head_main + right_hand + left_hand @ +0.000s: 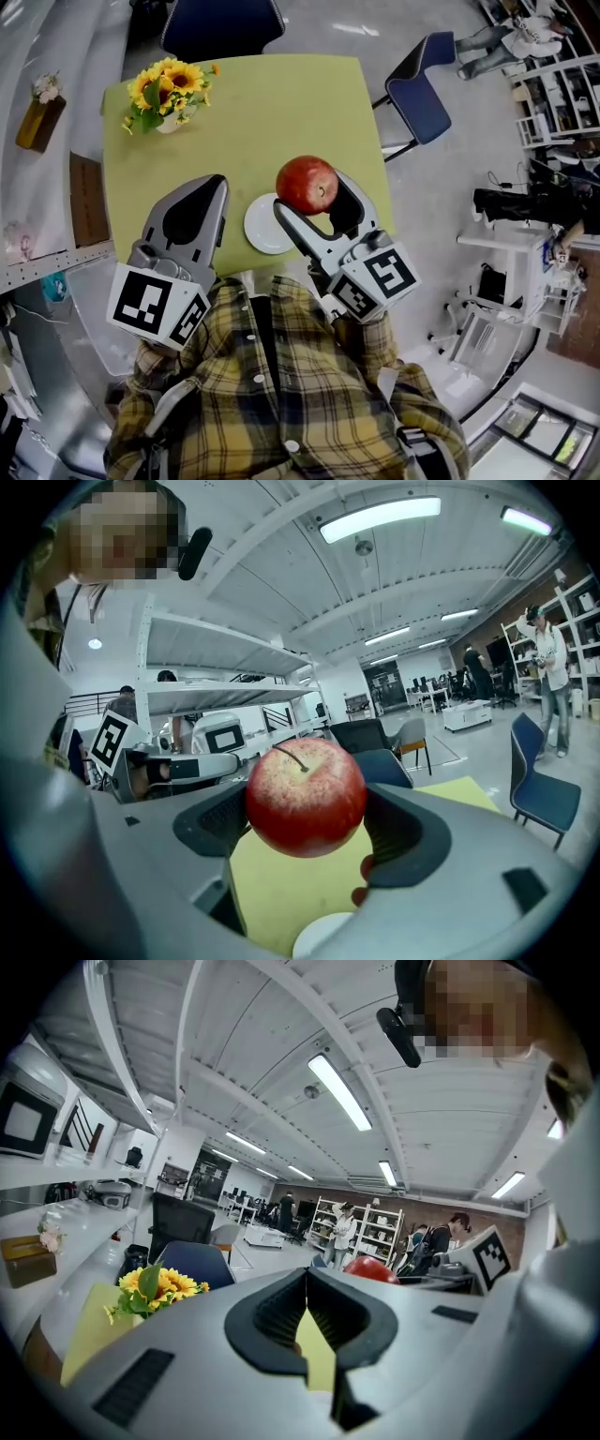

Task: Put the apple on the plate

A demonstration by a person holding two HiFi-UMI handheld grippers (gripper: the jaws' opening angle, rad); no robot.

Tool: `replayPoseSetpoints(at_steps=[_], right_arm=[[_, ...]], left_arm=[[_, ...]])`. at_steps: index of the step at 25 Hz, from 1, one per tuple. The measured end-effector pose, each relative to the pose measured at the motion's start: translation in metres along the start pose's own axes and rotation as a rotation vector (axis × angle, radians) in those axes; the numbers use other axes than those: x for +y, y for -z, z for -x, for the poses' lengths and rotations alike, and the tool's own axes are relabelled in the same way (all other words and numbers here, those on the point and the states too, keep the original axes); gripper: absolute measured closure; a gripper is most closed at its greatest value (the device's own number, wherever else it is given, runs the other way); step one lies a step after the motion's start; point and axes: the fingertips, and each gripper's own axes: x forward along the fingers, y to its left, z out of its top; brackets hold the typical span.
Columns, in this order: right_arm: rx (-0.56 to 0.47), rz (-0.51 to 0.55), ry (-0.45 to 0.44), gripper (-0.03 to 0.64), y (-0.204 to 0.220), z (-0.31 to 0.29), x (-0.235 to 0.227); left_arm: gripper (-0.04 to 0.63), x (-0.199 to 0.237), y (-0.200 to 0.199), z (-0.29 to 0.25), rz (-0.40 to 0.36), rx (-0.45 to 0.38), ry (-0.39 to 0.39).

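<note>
A red apple (307, 185) (305, 797) is held between the jaws of my right gripper (312, 198) (307, 829), lifted above the green table. A small white plate (266, 225) (323, 937) lies on the table just left of and below the apple, near the table's front edge. My left gripper (208, 199) (306, 1309) hovers left of the plate with its jaws pressed together and nothing between them. In the left gripper view the apple (372, 1269) shows beyond the jaws to the right.
A white vase of sunflowers (167, 94) (153, 1287) stands at the table's far left corner. Two blue chairs (419, 94) stand by the table's far and right sides. A counter with a brown box (39, 122) runs along the left. People stand by distant shelves.
</note>
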Motion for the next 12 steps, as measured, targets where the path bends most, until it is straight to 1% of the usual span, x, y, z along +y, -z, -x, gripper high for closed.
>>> replayPoseSetpoints(at_steps=[5,12], right_arm=[[0.009,0.032,-0.011,0.247,-0.001,0.003,-0.010],[0.051,0.051,-0.044,0.247,0.014,0.009,-0.020]], left_arm=[[0.586,-0.006,-0.003,-0.012,-0.006,-0.020,-0.014],[0.586,-0.015,0.004,-0.015,-0.003,-0.008,-0.049]])
